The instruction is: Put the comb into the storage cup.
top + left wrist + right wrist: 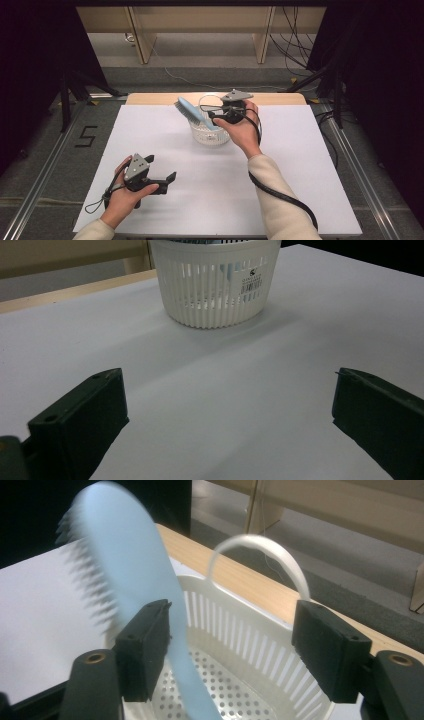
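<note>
The right gripper (230, 650) stands over the white basket (240, 630), jaws well apart and gripping nothing; the blue hairbrush (125, 580) leans between them, against the left-hand jaw, handle down in the basket. The left gripper (227, 425) rests with jaws wide and empty over the desk (210, 390), basket ahead.

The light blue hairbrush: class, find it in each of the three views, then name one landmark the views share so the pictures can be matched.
High view: the light blue hairbrush sits above centre, leaning out of the white basket toward upper left.
Left gripper view: a pale blue patch shows through the basket's slats, probably its handle.
Right gripper view: it rises at left, blurred, bristles facing left, handle down in the basket.
Shared landmark: the white basket.
</note>
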The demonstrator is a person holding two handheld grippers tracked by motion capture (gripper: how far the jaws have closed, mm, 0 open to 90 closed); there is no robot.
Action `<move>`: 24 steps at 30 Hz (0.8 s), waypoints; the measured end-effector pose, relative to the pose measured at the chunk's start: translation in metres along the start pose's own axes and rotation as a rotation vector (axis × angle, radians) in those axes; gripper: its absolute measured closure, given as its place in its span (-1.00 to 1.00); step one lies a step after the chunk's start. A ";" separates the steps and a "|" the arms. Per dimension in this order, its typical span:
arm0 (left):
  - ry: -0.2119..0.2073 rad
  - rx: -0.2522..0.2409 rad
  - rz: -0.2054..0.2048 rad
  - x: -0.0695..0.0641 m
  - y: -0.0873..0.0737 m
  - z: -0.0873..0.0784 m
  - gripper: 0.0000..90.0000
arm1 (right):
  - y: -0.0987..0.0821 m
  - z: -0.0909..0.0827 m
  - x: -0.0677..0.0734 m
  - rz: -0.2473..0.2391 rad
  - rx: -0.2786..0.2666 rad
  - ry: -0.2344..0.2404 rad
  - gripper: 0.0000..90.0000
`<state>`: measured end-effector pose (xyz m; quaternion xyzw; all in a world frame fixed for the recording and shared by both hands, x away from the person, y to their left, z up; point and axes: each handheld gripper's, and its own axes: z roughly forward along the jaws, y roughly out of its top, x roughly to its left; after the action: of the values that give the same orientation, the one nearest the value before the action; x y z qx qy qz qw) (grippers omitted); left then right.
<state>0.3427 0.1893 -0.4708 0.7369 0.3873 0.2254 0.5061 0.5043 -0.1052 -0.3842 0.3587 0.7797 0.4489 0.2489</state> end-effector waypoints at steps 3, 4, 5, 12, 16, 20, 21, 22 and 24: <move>0.000 0.002 0.005 -0.001 0.000 0.000 -0.98 | 0.000 -0.009 -0.004 -0.003 0.006 0.004 -0.34; -0.001 0.002 0.003 -0.001 0.000 0.001 -0.98 | 0.000 -0.012 -0.006 -0.003 0.004 0.005 -0.34; -0.002 0.005 0.004 -0.001 0.000 0.001 -0.98 | 0.000 -0.014 -0.007 0.006 0.005 0.008 -0.34; -0.003 0.007 0.006 -0.002 0.000 0.001 -0.98 | -0.005 -0.024 -0.012 0.024 0.014 0.028 -0.45; -0.002 0.009 0.008 -0.002 0.000 0.001 -0.98 | -0.010 -0.026 -0.009 0.013 0.031 0.046 -0.55; 0.001 0.009 0.009 -0.002 -0.001 0.001 -0.98 | -0.014 -0.031 -0.010 0.017 0.030 0.061 -0.63; 0.000 0.010 0.009 -0.002 -0.001 0.001 -0.98 | -0.014 -0.032 -0.011 0.016 0.028 0.063 -0.64; 0.001 0.013 0.010 -0.002 -0.001 0.001 -0.98 | -0.015 -0.034 -0.011 0.014 0.026 0.065 -0.65; 0.001 0.014 0.011 -0.002 -0.001 0.001 -0.98 | -0.017 -0.038 -0.012 0.017 0.020 0.075 -0.66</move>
<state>0.3424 0.1872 -0.4719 0.7425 0.3850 0.2260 0.4994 0.4791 -0.1401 -0.3804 0.3508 0.7898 0.4563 0.2122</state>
